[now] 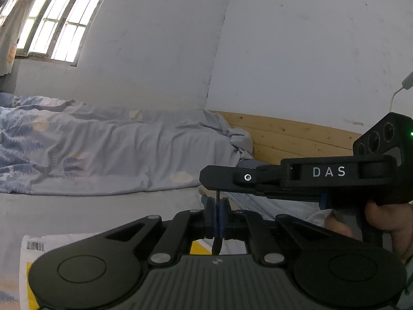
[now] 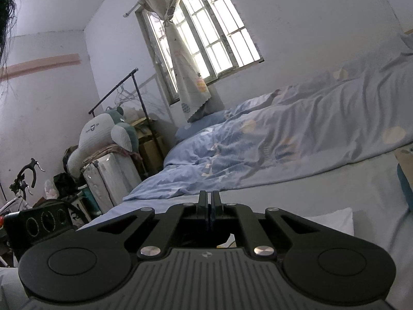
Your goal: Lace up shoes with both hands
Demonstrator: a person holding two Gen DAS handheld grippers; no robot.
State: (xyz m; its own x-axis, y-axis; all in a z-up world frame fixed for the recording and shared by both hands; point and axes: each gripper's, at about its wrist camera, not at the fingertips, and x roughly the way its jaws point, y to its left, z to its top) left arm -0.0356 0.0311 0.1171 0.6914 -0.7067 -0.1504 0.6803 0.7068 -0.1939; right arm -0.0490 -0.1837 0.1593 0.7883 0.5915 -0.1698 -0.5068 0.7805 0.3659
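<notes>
Two black handheld grippers are raised over a bed [image 1: 77,206] in a pale-walled bedroom. In the left wrist view, the left gripper [image 1: 218,208] has its jaws pressed together on a thin dark shoelace [image 1: 217,196], which runs up from between the blue pads to the underside of the right gripper [image 1: 210,177] just above. The same lace hangs down behind the jaws toward a white and yellow package [image 1: 31,253] lying on the bed. The right gripper reaches in sideways from the right, marked DAS, with a hand [image 1: 387,217] wrapped round its grip. In its own view its jaws are closed, with no gap between the pads; the lace may be caught there, but it is too thin to make out in that view. The shoe itself appears in neither view. A rumpled blue patterned duvet [image 2: 284,139] covers the far side of the bed, beneath a barred window [image 2: 206,38] with a tied curtain [image 2: 180,72]. A large plush toy [image 2: 103,131] sits on stacked boxes, beside a clothes rail [image 2: 113,90] and a bicycle [image 2: 23,180].
</notes>
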